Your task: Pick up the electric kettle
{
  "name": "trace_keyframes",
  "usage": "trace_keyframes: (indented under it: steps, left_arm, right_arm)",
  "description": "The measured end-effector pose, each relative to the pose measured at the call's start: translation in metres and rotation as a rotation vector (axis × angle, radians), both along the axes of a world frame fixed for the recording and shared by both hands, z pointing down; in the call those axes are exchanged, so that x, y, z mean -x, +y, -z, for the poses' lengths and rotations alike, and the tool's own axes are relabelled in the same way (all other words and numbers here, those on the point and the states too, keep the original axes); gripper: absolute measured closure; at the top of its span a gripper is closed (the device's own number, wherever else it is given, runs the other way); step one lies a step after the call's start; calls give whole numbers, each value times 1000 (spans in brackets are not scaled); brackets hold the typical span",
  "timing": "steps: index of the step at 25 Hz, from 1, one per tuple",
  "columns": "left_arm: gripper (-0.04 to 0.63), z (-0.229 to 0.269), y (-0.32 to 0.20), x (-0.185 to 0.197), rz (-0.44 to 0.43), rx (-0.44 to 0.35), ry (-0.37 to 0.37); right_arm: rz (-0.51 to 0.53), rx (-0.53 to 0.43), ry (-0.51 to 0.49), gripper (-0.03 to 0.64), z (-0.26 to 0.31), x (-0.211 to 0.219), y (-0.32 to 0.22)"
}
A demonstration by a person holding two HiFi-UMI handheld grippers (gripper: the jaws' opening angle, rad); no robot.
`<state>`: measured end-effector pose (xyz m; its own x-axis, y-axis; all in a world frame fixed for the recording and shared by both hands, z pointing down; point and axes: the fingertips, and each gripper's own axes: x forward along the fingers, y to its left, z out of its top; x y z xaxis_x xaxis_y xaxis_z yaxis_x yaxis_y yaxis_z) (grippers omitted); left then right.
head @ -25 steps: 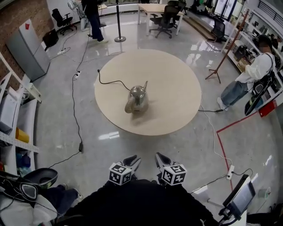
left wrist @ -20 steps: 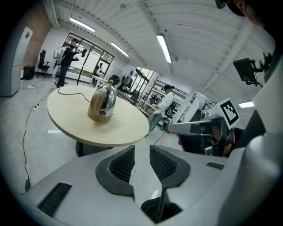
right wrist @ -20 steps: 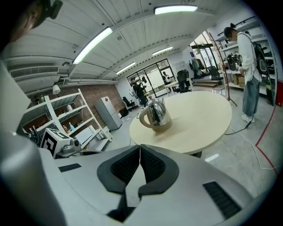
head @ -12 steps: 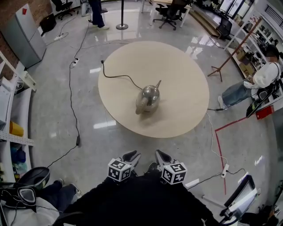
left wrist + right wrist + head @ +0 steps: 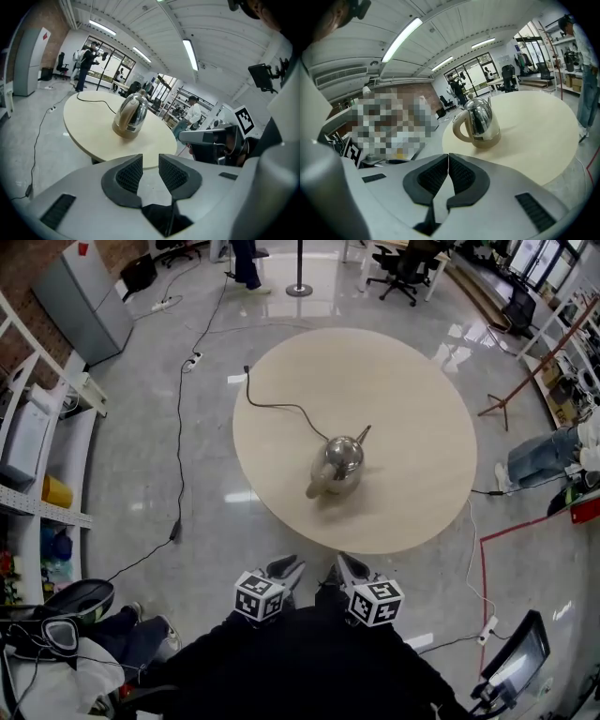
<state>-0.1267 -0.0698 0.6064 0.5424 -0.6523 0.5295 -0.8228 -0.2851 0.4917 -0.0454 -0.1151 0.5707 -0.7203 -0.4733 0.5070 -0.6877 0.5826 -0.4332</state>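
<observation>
Kettle well inside table rim; left gripper, right gripper short of it

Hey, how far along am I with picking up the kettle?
Nothing is done yet: the electric kettle stands untouched on the round table. In hand: nothing. The left gripper is open and empty, the right gripper shut on nothing, and both are short of the table's edge. Left to do: reach the kettle, grip it and lift.

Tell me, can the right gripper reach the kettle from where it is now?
Probably not yet. The right gripper sits close to the person's body, short of the table, and its jaws are together. Nothing stands between it and the kettle, though.
</observation>
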Motion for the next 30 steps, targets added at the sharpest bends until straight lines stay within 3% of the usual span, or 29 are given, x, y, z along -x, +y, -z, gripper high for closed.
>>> trace_keyframes:
  steps: [6,11,16,23,27,30]
  left_arm:
    - [477,17,-71,-17,76,-33,-42]
    - [477,39,-111,-31,162,-112,-47]
    - [477,48,-152,-20,222,-158,-157]
    - [470,56,-187,0,214,-202,-354]
    - [405,33,-205,8,131,-148,-371]
    - [397,6,-216,14,73,-77,-366]
  right_arm:
    - [50,-41,-51,601,21,-18,-83]
    - [95,-51,-78,601,28,-39,-119]
    - [110,-37,-101,601,23,-51,-152]
    - [106,-9,-106,601,15,-57,-176]
    - [77,-5,-96,601,13,-51,-189]
    - [73,-17,-78,601,13,-42,-195]
